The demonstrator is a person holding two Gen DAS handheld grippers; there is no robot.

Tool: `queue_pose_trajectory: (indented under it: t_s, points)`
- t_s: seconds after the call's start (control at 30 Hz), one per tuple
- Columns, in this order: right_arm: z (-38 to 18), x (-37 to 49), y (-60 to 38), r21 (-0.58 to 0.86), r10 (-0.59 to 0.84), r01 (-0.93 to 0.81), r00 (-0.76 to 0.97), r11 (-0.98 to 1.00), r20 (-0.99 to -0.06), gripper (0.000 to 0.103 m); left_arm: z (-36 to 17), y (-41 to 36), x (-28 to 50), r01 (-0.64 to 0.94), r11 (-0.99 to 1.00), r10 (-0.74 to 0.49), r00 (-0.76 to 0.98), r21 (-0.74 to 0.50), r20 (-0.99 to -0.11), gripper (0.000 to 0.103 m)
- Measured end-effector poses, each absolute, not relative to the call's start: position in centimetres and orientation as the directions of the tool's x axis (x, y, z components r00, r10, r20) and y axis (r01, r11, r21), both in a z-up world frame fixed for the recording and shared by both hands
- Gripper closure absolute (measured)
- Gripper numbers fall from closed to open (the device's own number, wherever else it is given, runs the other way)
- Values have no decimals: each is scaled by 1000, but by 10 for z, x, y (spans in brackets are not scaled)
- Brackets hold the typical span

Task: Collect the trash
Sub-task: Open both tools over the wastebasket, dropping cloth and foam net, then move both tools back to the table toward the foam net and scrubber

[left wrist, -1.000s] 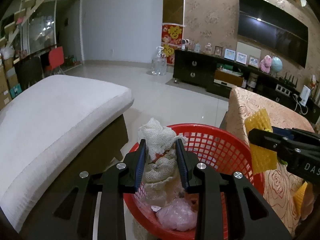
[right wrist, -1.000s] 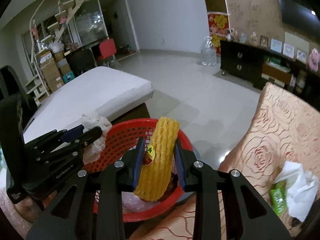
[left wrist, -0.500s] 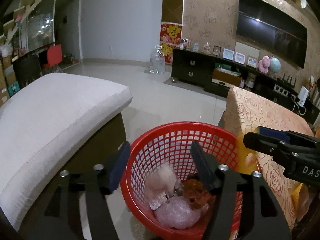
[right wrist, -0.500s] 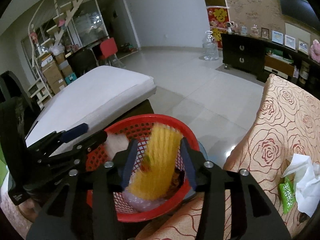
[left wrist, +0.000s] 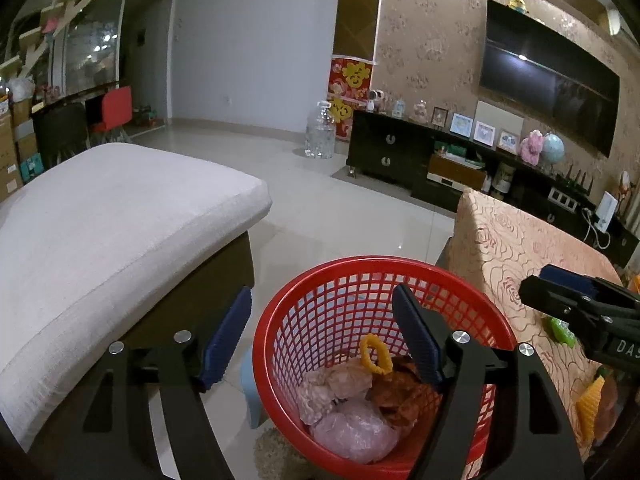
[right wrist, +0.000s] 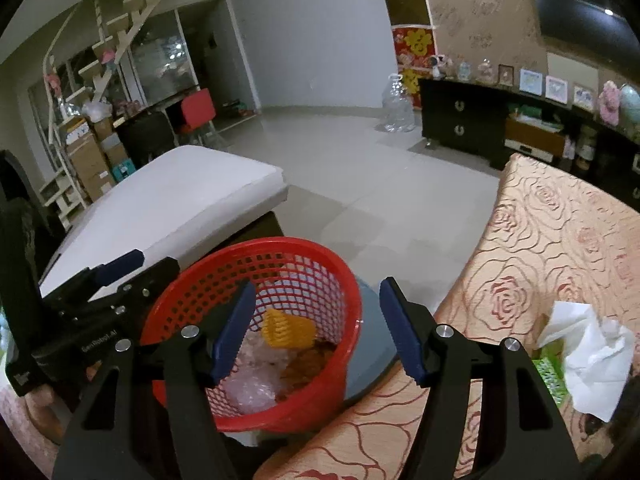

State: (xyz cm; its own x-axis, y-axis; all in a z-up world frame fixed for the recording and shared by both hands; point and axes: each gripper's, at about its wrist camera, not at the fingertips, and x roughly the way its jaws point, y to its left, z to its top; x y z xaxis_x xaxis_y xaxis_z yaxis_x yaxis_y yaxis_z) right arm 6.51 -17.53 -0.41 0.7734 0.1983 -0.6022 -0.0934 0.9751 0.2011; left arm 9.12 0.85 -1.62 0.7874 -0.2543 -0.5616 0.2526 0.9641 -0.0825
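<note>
While both grippers hang over the basket (left wrist: 280,332), the left gripper (left wrist: 320,336) and right gripper (right wrist: 316,330) are opening, nothing between their fingers. Below them the yellow net (right wrist: 286,330) lies among the trash: this drop looks done. Next comes the tissue (right wrist: 592,356) right of the right fingers, on the tablecloth (right wrist: 560,240); nothing blocks it.
</note>
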Motion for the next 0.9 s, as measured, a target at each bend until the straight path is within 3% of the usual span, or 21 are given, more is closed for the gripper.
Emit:
queue_pose_trajectory:
  t_s: [0.37,0.9]
  points:
    - [-1,34,-206,149,71,22,807,989,-586,31,-13,5,83,253,965,-249,814,-67,-525,33]
    - [-18,-59,-297,119,-178,309,778,944,-603,30,-8,-12,71,306,951,-284,821,-38,-495,33]
